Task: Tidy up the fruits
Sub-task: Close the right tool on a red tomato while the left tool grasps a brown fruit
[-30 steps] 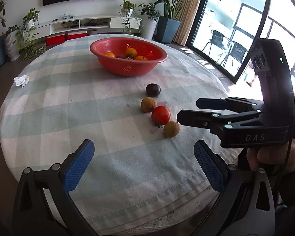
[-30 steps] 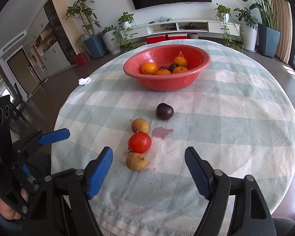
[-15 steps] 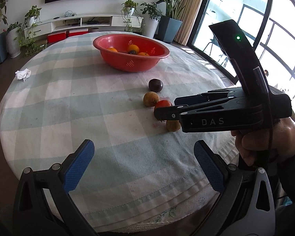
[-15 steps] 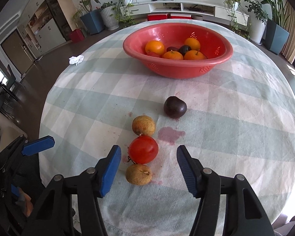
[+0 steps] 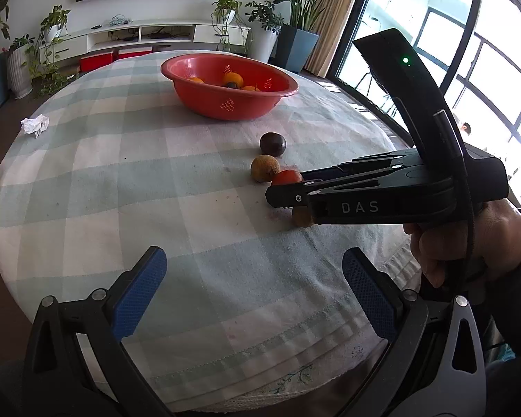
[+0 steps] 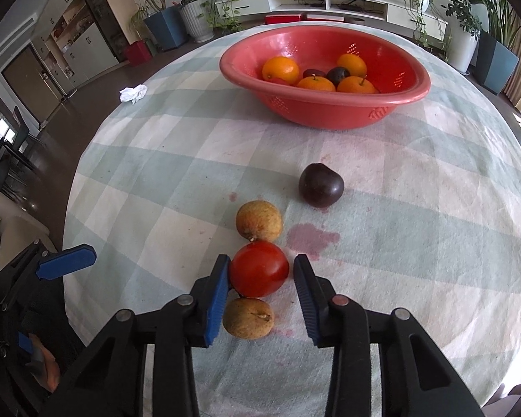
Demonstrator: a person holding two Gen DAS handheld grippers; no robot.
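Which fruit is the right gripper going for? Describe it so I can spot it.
Find the red bowl on the checked tablecloth; four loose fruits lie in a line before it. The tomato is third from the bowl, the only smooth red one, between two rough brown fruits.

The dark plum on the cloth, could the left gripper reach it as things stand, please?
Probably yes: the left gripper is open, and only bare tablecloth lies before the dark plum; the right gripper stands just alongside.

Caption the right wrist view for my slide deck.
Right gripper closing around the red tomato, a gap left at one pad; red basket of fruit beyond.
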